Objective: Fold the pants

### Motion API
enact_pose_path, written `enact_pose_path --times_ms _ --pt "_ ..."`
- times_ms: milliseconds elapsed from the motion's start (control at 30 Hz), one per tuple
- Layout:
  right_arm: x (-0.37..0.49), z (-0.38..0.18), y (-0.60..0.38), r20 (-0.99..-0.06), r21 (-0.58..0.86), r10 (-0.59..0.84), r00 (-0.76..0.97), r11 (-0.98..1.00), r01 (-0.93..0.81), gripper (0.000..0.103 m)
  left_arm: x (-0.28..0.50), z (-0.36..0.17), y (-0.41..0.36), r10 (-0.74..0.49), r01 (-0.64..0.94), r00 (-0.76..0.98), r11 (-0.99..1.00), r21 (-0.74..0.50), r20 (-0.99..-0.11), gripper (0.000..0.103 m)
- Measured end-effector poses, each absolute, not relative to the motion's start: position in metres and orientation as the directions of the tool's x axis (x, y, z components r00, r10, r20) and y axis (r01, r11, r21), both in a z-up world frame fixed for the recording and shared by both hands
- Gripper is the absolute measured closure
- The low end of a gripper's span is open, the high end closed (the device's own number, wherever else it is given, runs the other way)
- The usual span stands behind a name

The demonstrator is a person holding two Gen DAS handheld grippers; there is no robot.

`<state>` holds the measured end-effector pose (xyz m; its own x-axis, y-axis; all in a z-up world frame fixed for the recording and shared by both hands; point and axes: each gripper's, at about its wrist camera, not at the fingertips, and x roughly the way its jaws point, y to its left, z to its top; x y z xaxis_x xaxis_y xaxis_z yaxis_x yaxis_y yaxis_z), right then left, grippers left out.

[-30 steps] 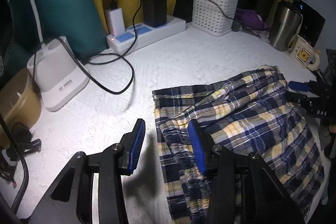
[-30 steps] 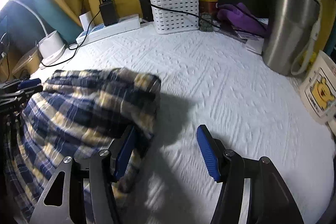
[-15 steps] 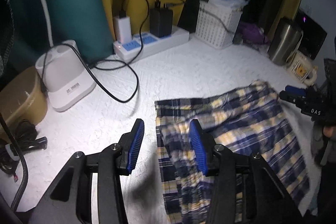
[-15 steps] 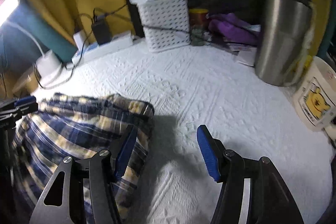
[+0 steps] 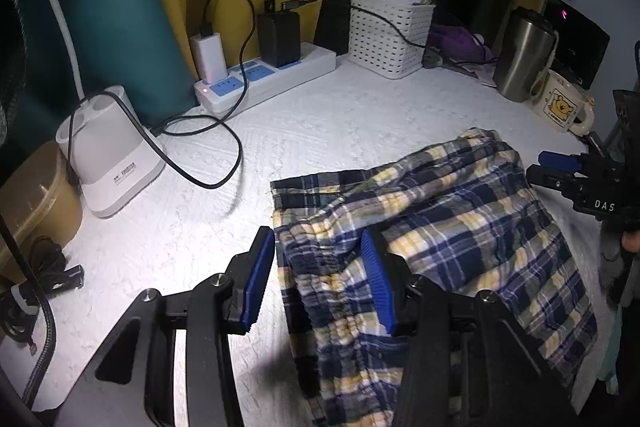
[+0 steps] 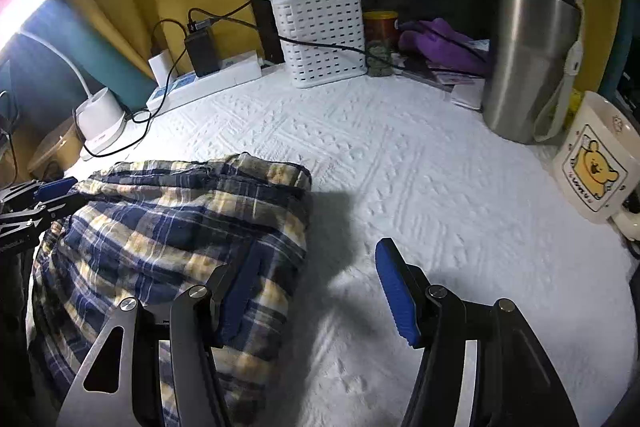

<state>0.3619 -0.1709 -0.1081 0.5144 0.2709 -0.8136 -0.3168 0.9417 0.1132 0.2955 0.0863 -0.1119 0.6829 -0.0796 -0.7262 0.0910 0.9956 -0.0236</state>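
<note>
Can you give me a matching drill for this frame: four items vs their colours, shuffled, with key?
Items:
1. pants
2. lattice basket
3. tumbler
4. cloth behind the basket

Colours:
A. purple
B. white
C. navy and yellow plaid
D. bare steel

Pairs: 1-C, 2-B, 3-D, 4-A

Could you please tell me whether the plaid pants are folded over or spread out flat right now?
Folded over. The pants lie doubled on the white cloth, one layer's edge showing beneath another near the waistband.
</note>
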Motion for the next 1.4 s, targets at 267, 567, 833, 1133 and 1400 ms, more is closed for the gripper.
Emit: enact_pose_path --times_ms 267,567,833,1133,1400 --pt "0.389 -0.125 -0.165 -0.829 0.137 0.275 0.486 0.944 -0.3 0.041 0.312 -0.126 0.092 -0.071 0.086 0.665 0.996 -0.018 -0.743 0.058" --pt "0.405 -0.131 -0.154 -0.828 0.071 0.224 0.514 0.951 -0.3 0.03 0.328 -0.137 0.093 -0.017 0.081 0.661 0.996 0.048 -0.75 0.055" --pt "0.399 -0.115 -0.159 -0.81 0.052 0.197 0.552 0.962 -0.268 0.029 0.311 -0.108 0.104 -0.044 0.034 0.711 0.999 -0.029 -0.702 0.055" --pt "0.352 -0.086 -0.164 -0.778 0.054 0.219 0.588 0.957 -0.286 0.029 0.268 -0.087 0.097 -0.048 0.044 0.74 0.999 -0.023 -0.671 0.055" --pt "0.31 -0.089 -0.163 -0.791 0.064 0.229 0.567 0.953 -0.296 0.029 0.229 -0.099 0.078 -0.096 0.087 0.715 0.995 -0.049 -0.692 0.055"
